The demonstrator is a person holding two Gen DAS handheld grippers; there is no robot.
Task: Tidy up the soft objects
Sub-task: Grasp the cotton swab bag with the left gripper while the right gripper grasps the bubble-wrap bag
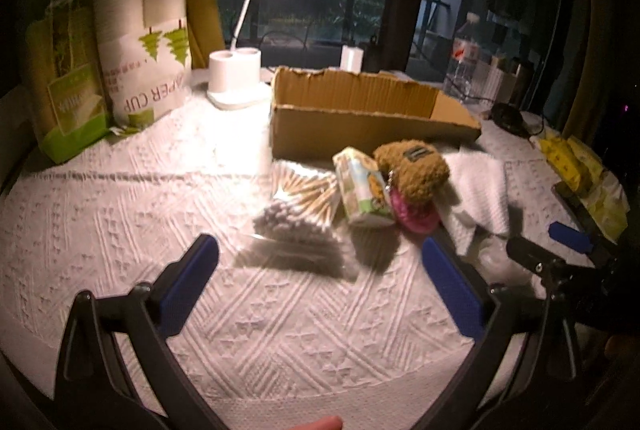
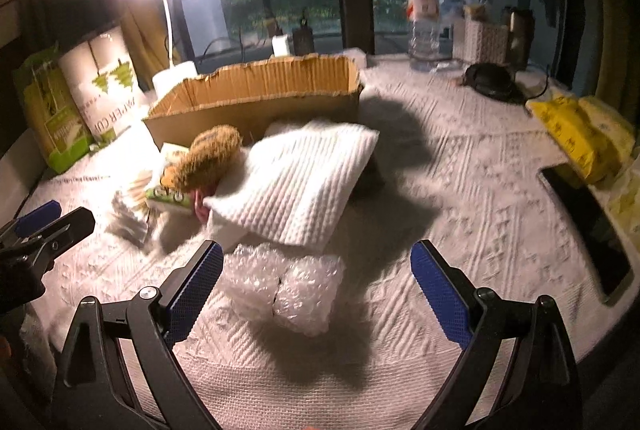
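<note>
An open cardboard box (image 1: 352, 118) (image 2: 256, 102) stands at the back of the table. In front of it lie a bag of cotton swabs (image 1: 300, 206), a small tissue pack (image 1: 362, 190), a brown plush toy (image 1: 412, 166) (image 2: 208, 158) on a pink piece (image 1: 412, 214), a folded white cloth (image 1: 480, 190) (image 2: 296, 178) and a wad of bubble wrap (image 2: 288, 290). My left gripper (image 1: 320, 270) is open and empty, just short of the swabs. My right gripper (image 2: 316, 270) is open, its fingers on either side of the bubble wrap.
A lit desk lamp (image 1: 236, 78), paper cup packs (image 1: 144, 50) and a green bag (image 1: 64, 70) stand at the back left. A water bottle (image 2: 424, 14), a black object (image 2: 492, 78), yellow tissue packs (image 2: 580, 134) and a phone (image 2: 592, 226) are on the right.
</note>
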